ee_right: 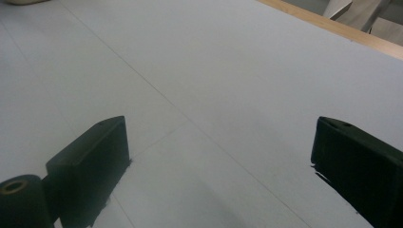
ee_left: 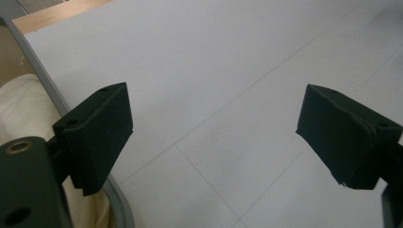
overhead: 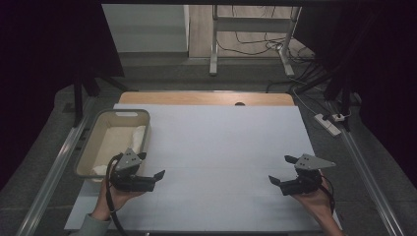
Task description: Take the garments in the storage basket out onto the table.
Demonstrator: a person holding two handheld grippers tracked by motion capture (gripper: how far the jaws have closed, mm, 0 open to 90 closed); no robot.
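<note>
1. High view: the left claw [overhead: 156, 175] hangs spread and empty just beside the basket [overhead: 96, 128], one basket in all, holding one pale cloth [overhead: 118, 140] behind that claw. The right claw [overhead: 282, 170], also spread and empty, waits well apart over the white surface [overhead: 221, 142].
2. Left gripper view: the basket rim [ee_left: 47, 90] and cloth [ee_left: 23, 109] lie off the left jaw. I'd turn toward them and pinch a raised fold.
3. Right gripper view: two jaws wide apart over bare surface [ee_right: 228, 85].

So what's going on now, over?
Left gripper open beside basket, empty. Right gripper open, empty. White cloth in basket, untouched. Nothing in the way.
</note>
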